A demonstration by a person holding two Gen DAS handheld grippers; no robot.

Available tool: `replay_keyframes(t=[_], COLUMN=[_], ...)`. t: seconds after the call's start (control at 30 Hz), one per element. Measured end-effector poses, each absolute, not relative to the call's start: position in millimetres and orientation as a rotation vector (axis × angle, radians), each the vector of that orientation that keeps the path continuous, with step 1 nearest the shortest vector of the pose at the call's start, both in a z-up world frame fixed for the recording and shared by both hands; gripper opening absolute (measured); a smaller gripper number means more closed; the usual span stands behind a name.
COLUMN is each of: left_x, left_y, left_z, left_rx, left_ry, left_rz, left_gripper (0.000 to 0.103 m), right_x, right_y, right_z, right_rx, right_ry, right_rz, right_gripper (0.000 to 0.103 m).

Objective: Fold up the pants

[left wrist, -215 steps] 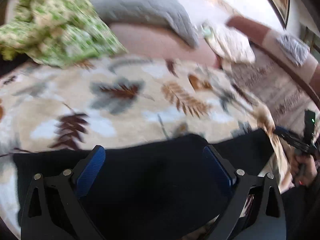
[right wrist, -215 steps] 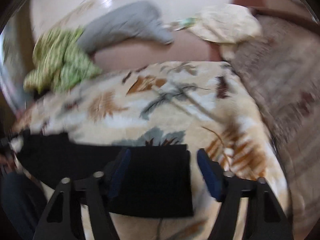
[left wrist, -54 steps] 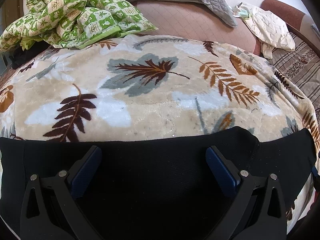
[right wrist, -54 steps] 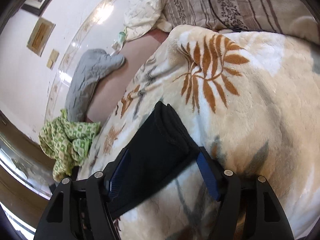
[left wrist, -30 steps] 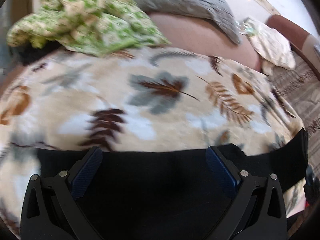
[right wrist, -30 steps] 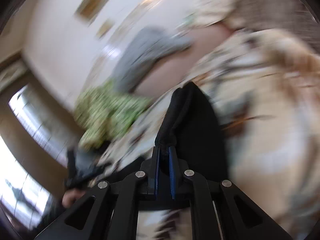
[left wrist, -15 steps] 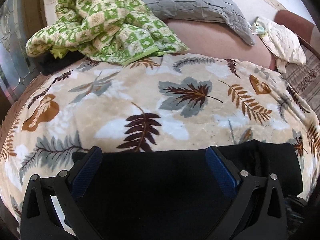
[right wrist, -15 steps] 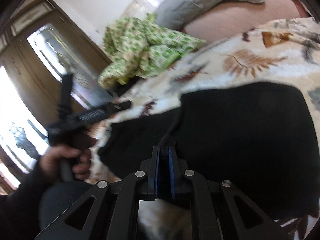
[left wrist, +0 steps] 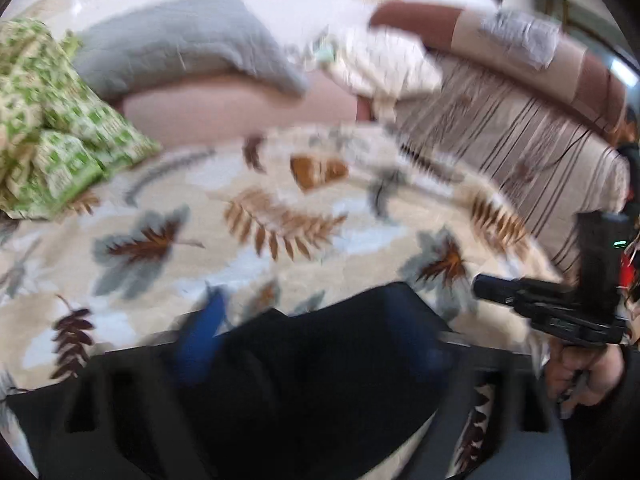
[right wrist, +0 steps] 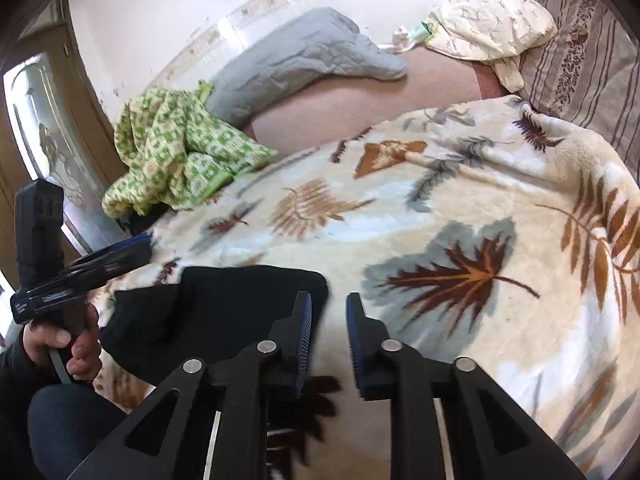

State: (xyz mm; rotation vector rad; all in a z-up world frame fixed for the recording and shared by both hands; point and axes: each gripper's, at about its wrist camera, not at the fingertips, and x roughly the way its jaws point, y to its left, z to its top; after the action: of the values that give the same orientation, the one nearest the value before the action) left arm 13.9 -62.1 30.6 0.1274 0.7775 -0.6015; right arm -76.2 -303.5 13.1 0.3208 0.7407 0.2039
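The black pants [right wrist: 224, 312] lie folded into a short stack on the leaf-print blanket [right wrist: 460, 200], near its front edge. In the left wrist view they [left wrist: 320, 376] fill the bottom of a blurred frame. My right gripper [right wrist: 327, 320] is partly open and empty, just right of the stack's right edge. My left gripper [left wrist: 316, 336] is open over the pants, its blue pads [left wrist: 200, 336] blurred. It shows from the side in the right wrist view [right wrist: 136, 246], empty, at the left above the blanket's edge.
A green checked quilt [right wrist: 176, 160] and a grey pillow [right wrist: 296, 60] lie at the back left. A cream cloth [right wrist: 488, 24] and a striped cover [right wrist: 580, 56] are at the back right. A door [right wrist: 44, 128] stands at left.
My right gripper has let go of the pants end after carrying it left over the rest, and now stands partly open beside the stack. The left gripper has swung right.
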Motion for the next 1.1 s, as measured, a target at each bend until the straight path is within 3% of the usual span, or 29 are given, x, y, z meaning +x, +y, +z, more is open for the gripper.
replay_keyframes(t=[0.07, 0.23, 0.33, 0.43, 0.73, 0.83, 0.9, 1.0, 1.1], left_x=[32.4, 26.3, 24.3, 25.8, -16.4, -22.9, -16.5, -4.9, -10.4], left_y=[-70.8, -52.2, -51.1, -53.5, -30.0, -28.8, -34.5, -15.7, -20.6], left_z=[0.5, -22.0, -29.6, -32.3, 22.0, 10.0, -22.4, -39.8, -37.0], left_rx=[0.173, 0.159, 0.142, 0.156, 0.064, 0.069, 0.112, -0.077, -0.054], left_ry=[0.901, 0.936, 0.937, 0.93, 0.789, 0.841, 0.972, 1.009, 0.995], left_rz=[-0.53, -0.511, -0.497, -0.499, -0.73, -0.803, -0.791, -0.788, -0.75], left_gripper=[0.009, 0.009, 0.008, 0.008, 0.007, 0.007, 0.008, 0.004, 0.004], right_x=[-67.2, -34.8, -10.8, -6.7, -48.1, -67.3, -65.2, -62.4, -64.6], right_y=[-293.0, -256.3, -231.8, -234.5, -249.3, -240.4, -231.5, -230.3, -230.8], right_z=[10.4, 9.0, -28.1, -30.2, 12.3, 16.4, -3.4, -11.7, -13.5], right_rx=[0.23, 0.094, -0.022, 0.018, 0.079, 0.059, 0.02, 0.034, 0.037], right_ry=[0.753, 0.742, 0.915, 0.93, 0.766, 0.786, 0.884, 0.892, 0.877], right_rz=[0.221, 0.319, 0.309, 0.308, 0.34, 0.397, 0.386, 0.382, 0.386], right_gripper=[0.01, 0.01, 0.009, 0.009, 0.012, 0.012, 0.012, 0.012, 0.012])
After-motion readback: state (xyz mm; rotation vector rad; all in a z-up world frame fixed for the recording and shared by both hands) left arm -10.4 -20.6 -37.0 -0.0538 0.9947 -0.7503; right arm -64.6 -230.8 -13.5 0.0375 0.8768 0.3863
